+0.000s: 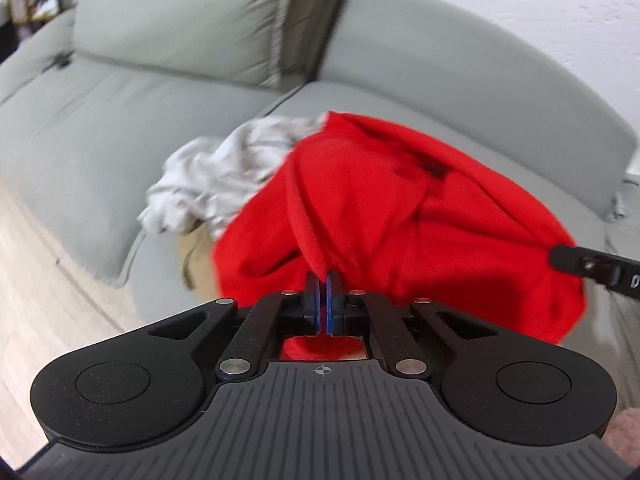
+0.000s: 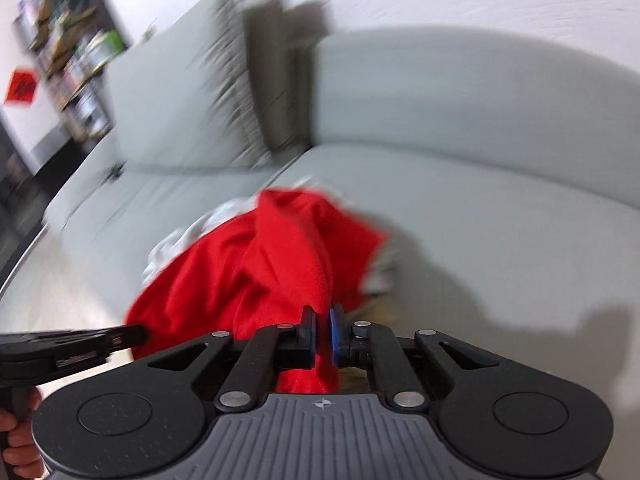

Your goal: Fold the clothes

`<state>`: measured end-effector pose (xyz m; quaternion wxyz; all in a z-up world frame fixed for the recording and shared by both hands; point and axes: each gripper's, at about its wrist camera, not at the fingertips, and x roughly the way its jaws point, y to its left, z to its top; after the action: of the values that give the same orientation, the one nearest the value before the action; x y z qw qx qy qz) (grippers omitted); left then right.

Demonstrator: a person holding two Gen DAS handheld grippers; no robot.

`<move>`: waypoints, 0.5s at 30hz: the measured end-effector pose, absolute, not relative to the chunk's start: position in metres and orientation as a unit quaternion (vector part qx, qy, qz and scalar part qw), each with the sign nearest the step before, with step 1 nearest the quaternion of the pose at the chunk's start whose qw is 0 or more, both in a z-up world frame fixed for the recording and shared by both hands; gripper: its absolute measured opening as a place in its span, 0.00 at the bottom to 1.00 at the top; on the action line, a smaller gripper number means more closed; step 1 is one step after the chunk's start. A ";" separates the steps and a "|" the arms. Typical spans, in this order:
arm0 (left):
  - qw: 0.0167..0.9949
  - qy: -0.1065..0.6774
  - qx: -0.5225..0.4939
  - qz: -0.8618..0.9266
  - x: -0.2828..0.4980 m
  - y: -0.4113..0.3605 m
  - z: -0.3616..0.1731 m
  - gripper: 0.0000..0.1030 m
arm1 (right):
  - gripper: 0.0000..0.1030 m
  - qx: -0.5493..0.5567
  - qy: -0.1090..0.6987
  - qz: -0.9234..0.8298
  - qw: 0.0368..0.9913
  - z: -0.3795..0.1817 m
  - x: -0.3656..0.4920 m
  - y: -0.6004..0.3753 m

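A bright red garment [image 1: 384, 216] lies bunched on the grey sofa seat, over a pile of other clothes. My left gripper [image 1: 323, 280] is shut on a pinched fold of the red garment at its near edge. In the right wrist view the red garment [image 2: 256, 272] rises in a ridge toward my right gripper [image 2: 322, 316], which is shut on another fold of it, with red cloth showing between the blue pads. The right gripper's black finger enters the left wrist view at the right edge, and the left gripper [image 2: 132, 334] shows at the left of the right wrist view.
A crumpled white garment [image 1: 216, 176] and a tan one [image 1: 196, 264] lie under and left of the red one. The grey sofa [image 1: 100, 128] has back cushions and a curved armrest [image 1: 460, 80]. Pale floor [image 1: 36, 288] runs at the left. A shelf [image 2: 68, 52] stands far left.
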<state>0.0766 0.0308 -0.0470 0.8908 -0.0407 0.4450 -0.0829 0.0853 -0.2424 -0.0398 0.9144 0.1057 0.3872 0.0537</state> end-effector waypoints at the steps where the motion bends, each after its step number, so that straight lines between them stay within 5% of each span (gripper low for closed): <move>1: 0.893 0.438 -0.033 -0.096 0.073 0.018 -0.040 0.02 | 0.06 0.113 0.376 0.033 0.919 -0.034 0.077 -0.259; 10: 0.877 0.427 0.037 -0.215 0.038 -0.114 -0.018 0.02 | 0.05 0.188 0.314 -0.117 0.923 -0.010 -0.024 -0.401; 15: 0.840 0.471 0.099 -0.251 0.011 -0.183 -0.059 0.02 | 0.06 0.210 0.339 -0.168 0.902 -0.038 -0.062 -0.449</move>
<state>0.0111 -0.1831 -0.0586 0.8399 0.0990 0.4709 -0.2511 -0.0620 -0.4491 -0.0383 0.9017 0.2097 0.3388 -0.1679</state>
